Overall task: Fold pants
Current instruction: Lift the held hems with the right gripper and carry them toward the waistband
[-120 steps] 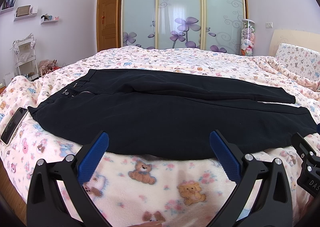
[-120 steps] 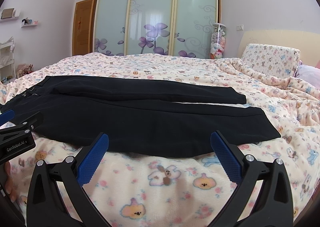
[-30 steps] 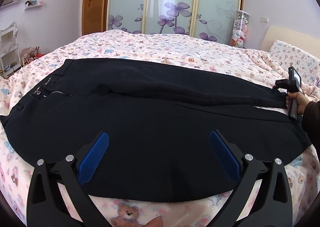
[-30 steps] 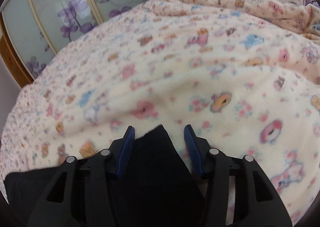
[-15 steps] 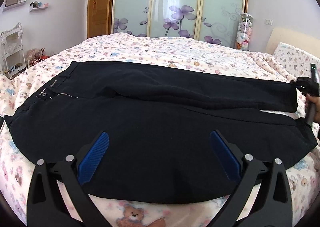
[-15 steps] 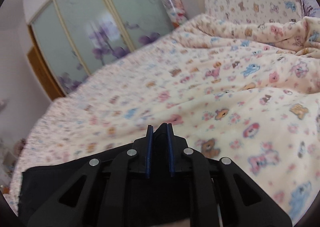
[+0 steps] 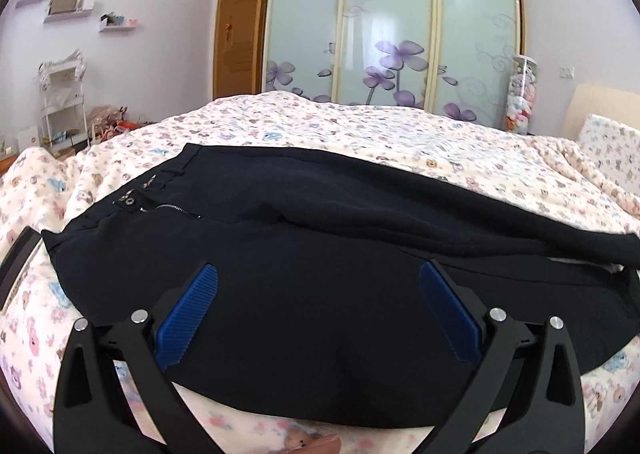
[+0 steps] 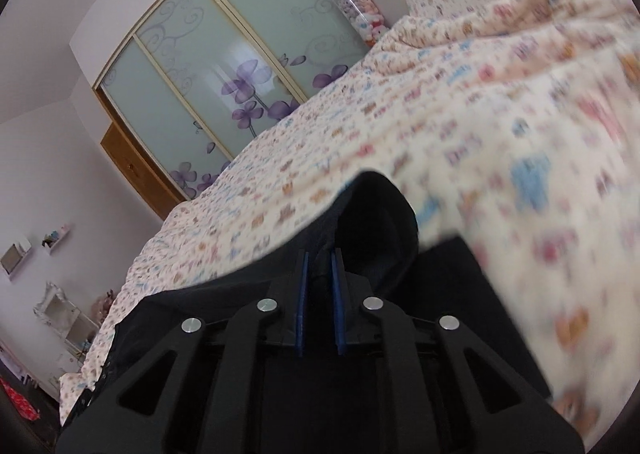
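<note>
Clamping down on a fold of cloth, my right gripper (image 8: 319,286) has its blue pads almost together, with the hem end of the black fabric pants (image 8: 372,222) pinched between them. That pinched leg end humps up above the pads, raised off the cream teddy-bear-print bedspread (image 8: 500,126), which is blurred on this side. Below it, a flat dark panel of the same garment lies on the bed.

My left gripper (image 7: 318,310) hangs with its two blue-padded fingers spread wide apart, holding nothing, over the near edge of the pants (image 7: 320,278). From this view the pants lie lengthwise across the bedspread (image 7: 360,126), waistband with its metal zipper (image 7: 172,208) to the left, legs running to the right. The far leg lies partly over the near one.

Beyond the bed stands a frosted-glass sliding wardrobe with purple flower decals (image 7: 392,34), a brown wooden door (image 7: 236,38) to its left, and a clear tube of soft toys (image 7: 520,94) to its right.
</note>
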{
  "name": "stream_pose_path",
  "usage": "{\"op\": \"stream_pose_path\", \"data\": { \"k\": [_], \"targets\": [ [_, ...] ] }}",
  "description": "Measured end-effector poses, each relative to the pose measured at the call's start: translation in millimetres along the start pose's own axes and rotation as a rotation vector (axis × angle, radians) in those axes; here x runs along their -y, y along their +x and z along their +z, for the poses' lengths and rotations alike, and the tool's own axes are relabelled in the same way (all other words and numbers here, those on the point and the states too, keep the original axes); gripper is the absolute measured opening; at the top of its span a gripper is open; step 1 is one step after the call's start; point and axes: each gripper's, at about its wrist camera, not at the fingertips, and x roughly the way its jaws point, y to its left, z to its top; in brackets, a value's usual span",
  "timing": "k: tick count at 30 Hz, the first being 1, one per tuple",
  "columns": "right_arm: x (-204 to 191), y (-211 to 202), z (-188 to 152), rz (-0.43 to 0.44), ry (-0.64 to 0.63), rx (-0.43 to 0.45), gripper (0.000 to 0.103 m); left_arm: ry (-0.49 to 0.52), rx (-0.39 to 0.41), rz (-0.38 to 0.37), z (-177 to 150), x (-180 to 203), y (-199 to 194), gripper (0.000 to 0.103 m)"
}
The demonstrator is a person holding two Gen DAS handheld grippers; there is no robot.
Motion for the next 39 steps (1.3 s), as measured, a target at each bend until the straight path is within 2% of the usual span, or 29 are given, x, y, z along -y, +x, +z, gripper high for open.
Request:
{"op": "stream_pose_path", "data": {
  "k": [3, 7, 13, 15, 17, 19, 21, 24, 26, 31, 36, 37, 39],
  "targets": [
    [8.3, -6.5, -16.4, -0.005, 0.037, -0.014, 0.010, -0.048, -0.018, -0.036, 3.8, -8.6, 3.7, 0.101],
    [12.0, -1.6, -23.8, -0.053, 0.047, -0.070, 0.010, -0.147, -0.101, -0.103, 7.9, -27.6, 17.0, 0.101],
    [10.5, 6.0, -30.6, -0.155, 0.027, -0.180, 0.011, -0.181, -0.096, -0.144, 4.1, -30.8, 17.1, 0.101],
    [13.0, 1.0, -31.1, -0.182, 0.059, -0.195, 0.029, -0.160, -0.089, -0.147, 5.0, -28.5, 16.8, 0.101],
    [16.0, -7.4, -30.6, -0.176, 0.109, -0.193, 0.034, -0.136, -0.086, -0.143, 5.6, -24.0, 15.7, 0.101],
    [20.1, -20.2, -31.5, -0.132, 0.201, -0.172, 0.040, -0.138, -0.094, -0.153, 4.5, -23.1, 16.2, 0.101],
    [23.4, -26.1, -34.0, -0.044, 0.322, -0.170, 0.046, -0.146, -0.103, -0.182, 4.4, -24.3, 17.5, 0.101],
    [24.0, -17.6, -40.9, 0.037, 0.455, -0.215, 0.046, -0.152, -0.111, -0.179, 3.0, -23.3, 17.7, 0.101],
    [23.0, -5.2, -45.9, 0.039, 0.506, -0.250, 0.046, -0.163, -0.120, -0.177, 2.1, -24.1, 19.4, 0.101],
    [32.5, 12.0, -53.8, -0.051, 0.617, -0.219, 0.045, -0.182, -0.142, -0.167, 0.5, -28.2, 22.6, 0.101],
    [39.8, 13.8, -60.6, -0.089, 0.722, -0.124, 0.044, -0.240, -0.144, -0.183, -1.2, -35.1, 24.3, 0.101],
    [39.5, 13.3, -60.2, -0.105, 0.717, -0.094, 0.041, -0.249, -0.147, -0.189, -1.6, -36.0, 24.8, 0.101],
    [37.6, 12.4, -58.7, -0.112, 0.679, -0.042, 0.023, -0.254, -0.163, -0.202, -1.7, -37.0, 26.6, 0.101]
  ]
}}
